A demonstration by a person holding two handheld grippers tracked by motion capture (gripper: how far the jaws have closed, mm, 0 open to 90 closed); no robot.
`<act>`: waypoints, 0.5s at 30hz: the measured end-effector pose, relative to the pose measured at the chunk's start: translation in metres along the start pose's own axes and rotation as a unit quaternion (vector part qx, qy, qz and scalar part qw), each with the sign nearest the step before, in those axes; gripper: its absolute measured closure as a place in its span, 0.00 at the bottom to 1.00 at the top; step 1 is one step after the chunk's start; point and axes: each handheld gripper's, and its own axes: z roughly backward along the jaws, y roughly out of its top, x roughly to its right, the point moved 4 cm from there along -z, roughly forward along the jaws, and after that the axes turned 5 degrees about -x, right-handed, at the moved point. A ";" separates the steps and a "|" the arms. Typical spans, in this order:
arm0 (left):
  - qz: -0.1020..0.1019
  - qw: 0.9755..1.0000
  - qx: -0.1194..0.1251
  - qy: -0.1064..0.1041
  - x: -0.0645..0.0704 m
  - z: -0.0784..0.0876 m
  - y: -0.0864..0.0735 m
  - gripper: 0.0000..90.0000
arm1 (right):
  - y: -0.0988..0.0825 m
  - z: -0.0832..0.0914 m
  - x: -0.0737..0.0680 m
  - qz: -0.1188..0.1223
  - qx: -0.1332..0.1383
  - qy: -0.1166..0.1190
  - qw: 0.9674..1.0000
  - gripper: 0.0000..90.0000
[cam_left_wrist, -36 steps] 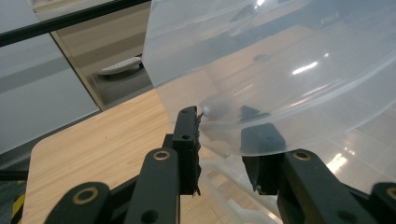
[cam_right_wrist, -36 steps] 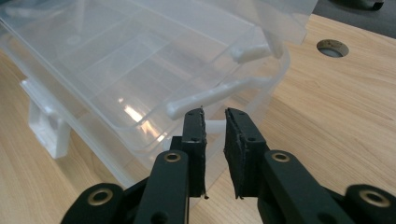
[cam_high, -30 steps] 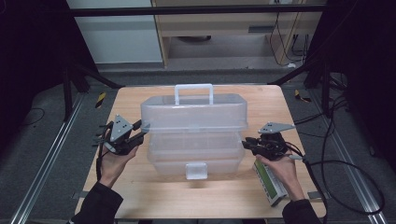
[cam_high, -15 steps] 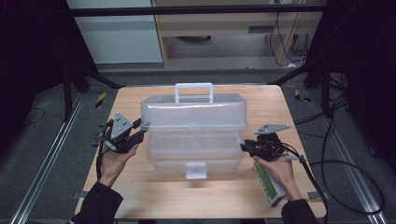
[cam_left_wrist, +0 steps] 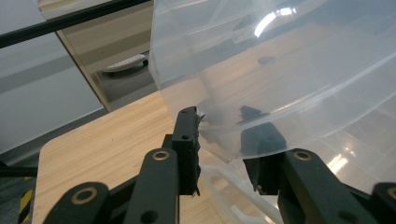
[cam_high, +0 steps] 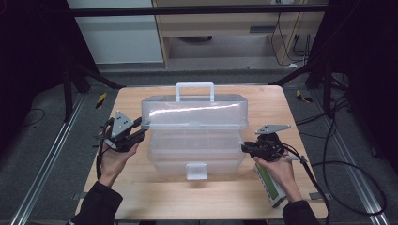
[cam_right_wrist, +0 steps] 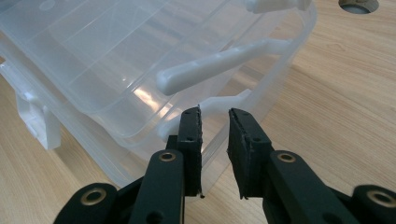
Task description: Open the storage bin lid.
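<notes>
A clear plastic toolbox (cam_high: 197, 152) stands mid-table, its front latch (cam_high: 196, 170) undone. Its domed lid (cam_high: 195, 112) with a white handle (cam_high: 194, 90) is raised off the box. My left gripper (cam_high: 139, 132) is shut on the lid's left edge. In the left gripper view (cam_left_wrist: 224, 135) one pad is outside the lid wall (cam_left_wrist: 289, 70) and the other shows through it. My right gripper (cam_high: 245, 148) is at the box's right end. Its jaws (cam_right_wrist: 215, 114) have just been closing, with the box's rim (cam_right_wrist: 212, 105) between the pads.
A long white and green object (cam_high: 271, 187) lies on the wooden table (cam_high: 155, 197) under the right hand. Each gripper trails a cable off its side of the table. Bare wood surrounds the box, with the table's edges close on both sides.
</notes>
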 end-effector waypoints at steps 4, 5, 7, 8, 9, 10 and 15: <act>0.000 1.000 0.001 0.001 -0.001 0.000 0.002 0.74 | 0.000 0.000 0.000 -0.002 -0.002 -0.003 1.000 0.83; 0.001 1.000 0.001 0.000 -0.001 0.000 0.003 0.74 | 0.000 0.000 -0.001 -0.002 -0.002 -0.003 1.000 0.83; 0.003 1.000 0.002 0.000 -0.002 0.000 0.004 0.74 | 0.000 0.000 -0.001 -0.003 -0.002 -0.002 1.000 0.83; 0.005 1.000 0.003 0.001 -0.002 0.000 0.005 0.74 | 0.000 0.000 0.000 -0.003 -0.001 -0.002 1.000 0.83; 0.004 1.000 0.003 0.001 -0.003 0.000 0.006 0.74 | 0.000 0.000 0.000 -0.004 -0.001 -0.001 1.000 0.83; 0.007 1.000 0.004 0.002 -0.003 0.000 0.007 0.74 | 0.000 0.000 0.000 -0.004 -0.001 -0.001 1.000 0.83; 0.021 1.000 0.012 0.000 -0.006 -0.003 0.012 0.74 | 0.000 0.000 -0.001 -0.007 -0.001 -0.002 1.000 0.83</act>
